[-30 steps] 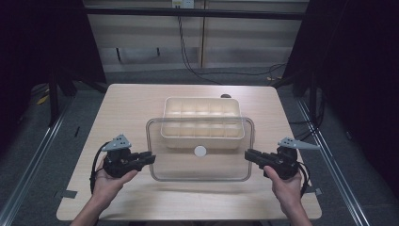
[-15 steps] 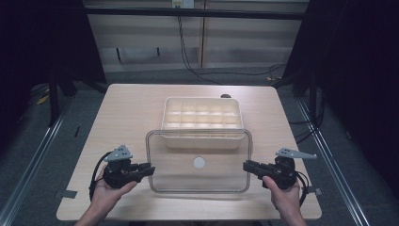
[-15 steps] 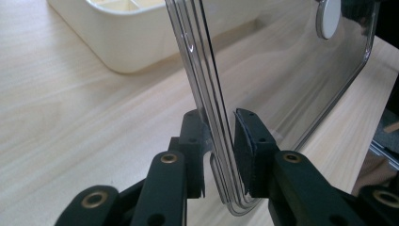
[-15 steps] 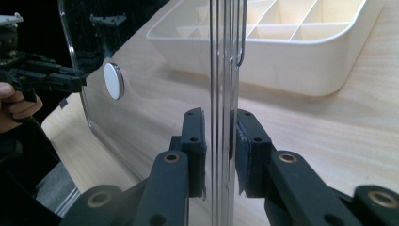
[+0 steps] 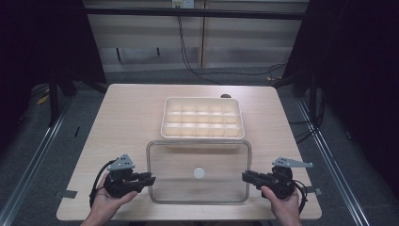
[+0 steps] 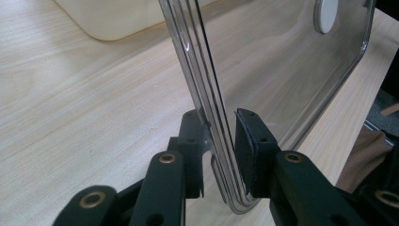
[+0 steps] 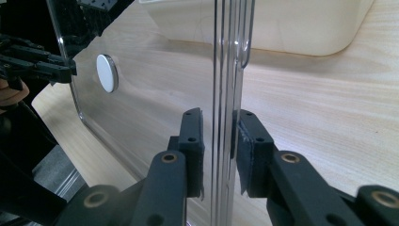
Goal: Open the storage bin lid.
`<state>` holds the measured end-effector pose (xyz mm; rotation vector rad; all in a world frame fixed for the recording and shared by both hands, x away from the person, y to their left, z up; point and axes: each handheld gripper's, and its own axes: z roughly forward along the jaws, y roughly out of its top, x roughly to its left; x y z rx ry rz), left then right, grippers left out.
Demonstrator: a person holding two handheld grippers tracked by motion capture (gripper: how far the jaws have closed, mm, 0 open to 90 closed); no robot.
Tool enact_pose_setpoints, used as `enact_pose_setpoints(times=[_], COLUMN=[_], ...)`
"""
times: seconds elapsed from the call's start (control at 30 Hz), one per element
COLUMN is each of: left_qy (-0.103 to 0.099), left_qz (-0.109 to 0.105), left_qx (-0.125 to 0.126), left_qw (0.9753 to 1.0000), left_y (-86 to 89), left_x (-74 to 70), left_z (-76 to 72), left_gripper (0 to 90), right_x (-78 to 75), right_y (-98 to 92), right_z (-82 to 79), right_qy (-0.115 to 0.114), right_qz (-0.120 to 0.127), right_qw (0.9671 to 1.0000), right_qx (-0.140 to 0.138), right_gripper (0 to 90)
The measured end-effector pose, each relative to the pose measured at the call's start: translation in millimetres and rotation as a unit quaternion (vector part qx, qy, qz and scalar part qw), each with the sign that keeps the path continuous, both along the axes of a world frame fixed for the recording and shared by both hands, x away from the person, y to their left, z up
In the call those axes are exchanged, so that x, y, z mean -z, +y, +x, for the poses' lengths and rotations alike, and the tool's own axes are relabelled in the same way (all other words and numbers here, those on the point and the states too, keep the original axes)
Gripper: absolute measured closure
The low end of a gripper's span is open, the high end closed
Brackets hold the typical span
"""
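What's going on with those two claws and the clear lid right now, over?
Left gripper and right gripper each clamped on a short edge of the clear lid. Lid held off the compartment box, on its near side. Nothing in the way.

From my high view the counter [image 5: 131, 122] is a pale wood-grain slab with rounded corners, evenly lit from above, standing on a grey floor [image 5: 42, 141]. Metal rails [image 5: 35, 160] run along the floor on both sides of it. Behind the counter I see a light panelled wall [image 5: 141, 37] with a dark horizontal bar [image 5: 197, 13] across its top, and black cables [image 5: 186, 52] hang down it and trail over the floor. Both sides of the room fall into deep shadow, with dark upright stands [image 5: 54, 94] at the counter's far corners. Small strips of tape [image 5: 69, 193] sit on the floor near the front corners.
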<state>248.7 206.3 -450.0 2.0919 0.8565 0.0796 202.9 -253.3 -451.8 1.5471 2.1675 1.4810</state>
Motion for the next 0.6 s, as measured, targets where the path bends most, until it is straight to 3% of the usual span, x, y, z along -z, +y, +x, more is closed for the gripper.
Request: enact_pose_setpoints(times=[0.23, 0.4, 0.6], left_qy=[-0.003, 0.012, 0.024], left_qz=[0.006, -0.004, 0.005], left_qx=[0.013, 0.018, 0.014], left_qw=[0.9999, 0.9998, 0.9996], left_y=[-2.1, -0.9, -2.3], left_x=[4.6, 9.9, 15.8], left_z=[2.5, 9.7, 11.6], left_gripper=[69.5, 67.9, 65.8], right_x=[8.4, 12.4, 19.9], right_y=[-0.3, -0.3, 1.0], right_z=[5.5, 8.9, 12.7], right_qy=[0.014, 0.023, 0.033], right_qz=[-0.014, -0.022, -0.032], right_qw=[0.9998, 0.9995, 0.9989], right_qx=[-0.005, -0.010, -0.013], right_gripper=[73.6, 72.0, 67.4])
